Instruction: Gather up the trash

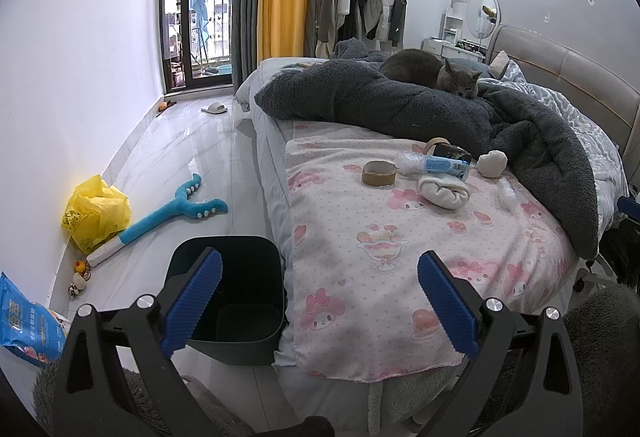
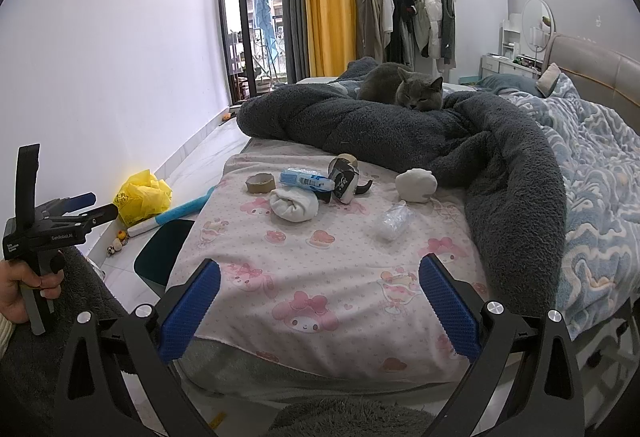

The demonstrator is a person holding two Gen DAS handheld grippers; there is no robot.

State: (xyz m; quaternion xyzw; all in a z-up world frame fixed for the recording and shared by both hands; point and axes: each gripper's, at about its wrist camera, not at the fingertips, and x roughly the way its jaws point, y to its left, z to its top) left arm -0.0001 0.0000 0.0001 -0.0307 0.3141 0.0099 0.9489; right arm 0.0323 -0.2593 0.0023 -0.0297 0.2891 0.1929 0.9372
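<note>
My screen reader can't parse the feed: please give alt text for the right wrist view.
The right tongs hang open and empty above a pink cartoon-print blanket. On it lie a tape roll, blue wrapper, rolled white sock and clear plastic wad. A grey cat lies beyond.

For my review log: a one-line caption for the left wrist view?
Open left tool above dark bin beside bed; tape roll on pink blanket.
</note>
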